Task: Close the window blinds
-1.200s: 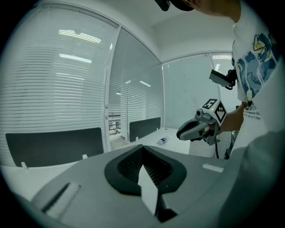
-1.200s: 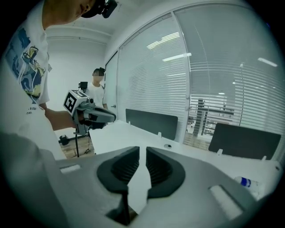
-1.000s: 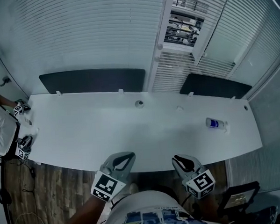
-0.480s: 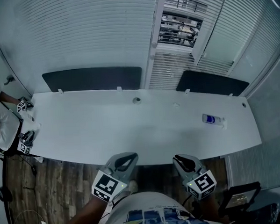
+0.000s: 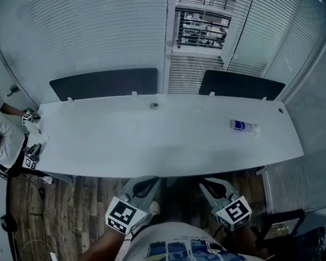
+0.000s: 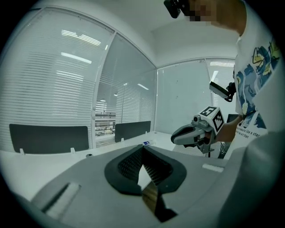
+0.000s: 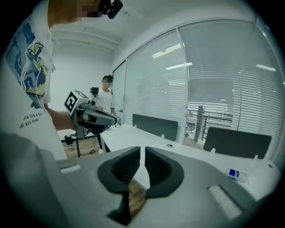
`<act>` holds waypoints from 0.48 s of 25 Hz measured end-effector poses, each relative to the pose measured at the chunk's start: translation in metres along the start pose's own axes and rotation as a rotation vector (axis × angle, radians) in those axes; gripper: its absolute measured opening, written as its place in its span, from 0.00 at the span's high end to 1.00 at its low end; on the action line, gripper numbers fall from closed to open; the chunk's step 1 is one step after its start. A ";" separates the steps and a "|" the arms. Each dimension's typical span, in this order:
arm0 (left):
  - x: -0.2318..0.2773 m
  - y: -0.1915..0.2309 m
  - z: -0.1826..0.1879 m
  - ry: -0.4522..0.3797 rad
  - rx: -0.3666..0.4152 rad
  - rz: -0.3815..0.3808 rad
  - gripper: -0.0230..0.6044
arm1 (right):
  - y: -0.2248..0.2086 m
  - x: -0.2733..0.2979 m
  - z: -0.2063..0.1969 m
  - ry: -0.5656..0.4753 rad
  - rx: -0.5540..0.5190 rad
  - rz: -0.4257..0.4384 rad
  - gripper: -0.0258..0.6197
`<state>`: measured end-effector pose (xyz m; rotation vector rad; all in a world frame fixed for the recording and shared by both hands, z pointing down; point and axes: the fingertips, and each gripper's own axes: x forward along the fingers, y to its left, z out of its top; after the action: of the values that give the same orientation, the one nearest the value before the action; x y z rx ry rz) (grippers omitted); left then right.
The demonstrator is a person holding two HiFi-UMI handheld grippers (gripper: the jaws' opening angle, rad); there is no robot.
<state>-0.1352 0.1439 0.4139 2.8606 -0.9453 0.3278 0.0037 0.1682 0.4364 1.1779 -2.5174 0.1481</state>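
We hold the left hand-held gripper [image 5: 146, 186] low at the near edge of the white worktop [image 5: 153, 149]. In the left gripper view its jaws are pressed together at the tips, with nothing between them [image 6: 142, 153]. The right hand-held gripper [image 5: 210, 188] sits just beside it to the right, at about the same height. In the right gripper view its jaws stand all but together, with only a thin slit between the tips and nothing in it [image 7: 142, 153]. Both point toward the far side of the worktop, and wooden floor [image 5: 74, 213] shows beneath them.

The window blinds [image 5: 93, 38] hang along the glass wall beyond the far edge of the worktop, well apart from both hand-held grippers. The wide left section and the right section [image 5: 280, 34] show even pale slats. In the narrow middle pane [image 5: 201, 27], part of the glass is see-through and racks show beyond it, with slats lower down.

Two dark panels [image 5: 103, 84] [image 5: 239, 85] stand along the far edge of the worktop in front of the blinds. A small bottle with a blue label [image 5: 242, 126] lies toward the right end of the worktop. Another person [image 5: 0, 138] is at the left end.
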 end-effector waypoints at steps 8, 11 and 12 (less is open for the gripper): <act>-0.012 -0.044 -0.008 0.001 -0.023 0.012 0.96 | 0.020 -0.037 -0.022 -0.005 0.006 0.021 0.91; -0.022 -0.059 -0.011 0.003 -0.026 0.012 0.96 | 0.029 -0.049 -0.022 -0.013 -0.001 0.020 0.91; -0.025 -0.063 -0.011 0.002 -0.022 0.016 0.96 | 0.031 -0.052 -0.022 -0.017 -0.004 0.022 0.91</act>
<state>-0.1188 0.2102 0.4167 2.8333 -0.9658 0.3196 0.0167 0.2318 0.4396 1.1554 -2.5446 0.1387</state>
